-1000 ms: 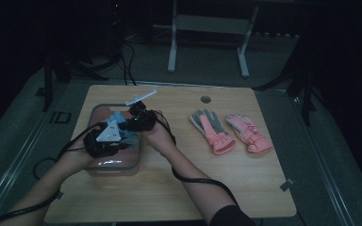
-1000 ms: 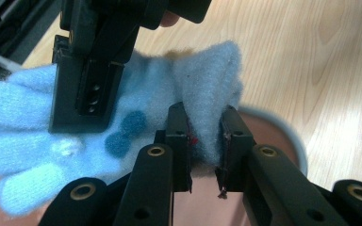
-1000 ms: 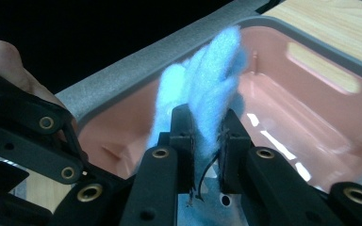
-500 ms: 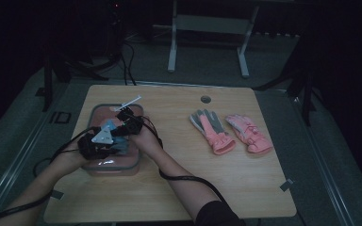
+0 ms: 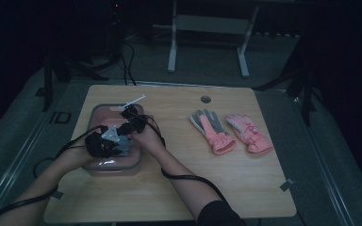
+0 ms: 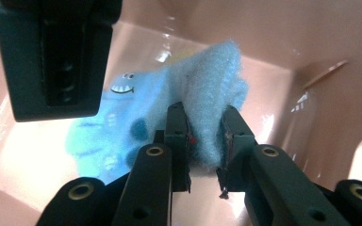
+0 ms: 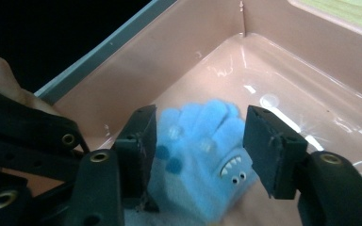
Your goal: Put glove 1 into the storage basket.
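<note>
- High view: both hands are at the pink bin [image 5: 94, 162], which sits at the left of the wooden worktop [image 5: 179, 197]. The left tongs [image 5: 104, 143] and the right tongs [image 5: 131, 120] are lower over the bin than a second ago, when they stood higher above its rim. A pair of pink gloves [image 5: 231, 132] lies right of centre, well apart from the bin and unmoved. A white strip [image 5: 133, 101] projects from the right tongs toward the upper left.
- Left gripper view: the left tongs [image 6: 206, 136] are clenched on a raised fold of the blue glove [image 6: 202, 89]; fabric fills the gap between the pads. The rest of the glove, with its printed toothy face, drapes onto the bin floor [image 6: 37, 160]. The other tongs' black pad looms at upper left.
- Right gripper view: the right tongs [image 7: 202, 141] stand released; their jaws have just been opening, and the blue glove [image 7: 202, 155] lies between them, its fingertips pointing up-frame, with clear gaps at the right pad. The glove rests on the bin floor near the bin wall [image 7: 136, 61].
- Judgement: the glove has been lowered into the bin and the right side let go; placement looks nearly complete, with only the left grip left to release.
</note>
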### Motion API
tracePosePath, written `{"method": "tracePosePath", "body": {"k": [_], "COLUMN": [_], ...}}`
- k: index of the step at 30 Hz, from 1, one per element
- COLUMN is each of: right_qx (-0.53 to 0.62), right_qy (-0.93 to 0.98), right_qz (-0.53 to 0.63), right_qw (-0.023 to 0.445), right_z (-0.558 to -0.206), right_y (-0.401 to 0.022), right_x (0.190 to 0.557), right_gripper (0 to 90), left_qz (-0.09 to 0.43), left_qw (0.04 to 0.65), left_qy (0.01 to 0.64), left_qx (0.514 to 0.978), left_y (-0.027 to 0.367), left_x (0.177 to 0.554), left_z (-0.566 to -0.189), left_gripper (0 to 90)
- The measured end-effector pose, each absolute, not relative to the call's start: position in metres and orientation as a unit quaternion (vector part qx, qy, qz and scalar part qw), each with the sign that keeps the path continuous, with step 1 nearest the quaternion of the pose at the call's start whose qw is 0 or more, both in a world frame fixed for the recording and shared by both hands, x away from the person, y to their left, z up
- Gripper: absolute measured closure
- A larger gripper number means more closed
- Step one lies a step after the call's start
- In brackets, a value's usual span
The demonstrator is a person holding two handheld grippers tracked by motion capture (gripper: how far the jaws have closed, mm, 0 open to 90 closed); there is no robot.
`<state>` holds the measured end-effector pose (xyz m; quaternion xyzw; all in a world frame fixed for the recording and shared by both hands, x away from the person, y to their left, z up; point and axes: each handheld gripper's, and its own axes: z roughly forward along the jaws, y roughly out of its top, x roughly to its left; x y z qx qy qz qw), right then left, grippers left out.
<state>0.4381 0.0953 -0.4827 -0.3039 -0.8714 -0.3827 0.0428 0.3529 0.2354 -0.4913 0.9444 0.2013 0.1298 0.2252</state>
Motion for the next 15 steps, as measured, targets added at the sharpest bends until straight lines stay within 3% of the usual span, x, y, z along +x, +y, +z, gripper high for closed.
{"method": "tracePosePath", "body": {"k": [4, 10, 15], "right_qx": [-0.309, -0.305, -0.282], "right_qy": [-0.868, -0.863, -0.863], "right_qz": [-0.386, -0.401, -0.416], "right_qw": [0.040, 0.044, 0.053], "right_z": [-0.481, -0.473, -0.463], "right_y": [0.092, 0.078, 0.067], "right_x": [0.437, 0.433, 0.426], "right_gripper": [36.8, 28.6, 19.9], "left_qz": [0.109, 0.121, 0.101], "left_qw": [0.217, 0.246, 0.290], "left_qy": [0.211, 0.250, 0.279], "left_qx": [0.947, 0.929, 0.910], "left_y": [0.235, 0.236, 0.239], "left_x": [0.355, 0.350, 0.343], "left_z": [-0.492, -0.485, -0.476], "left_gripper": [71.1, 36.9, 17.5]}}
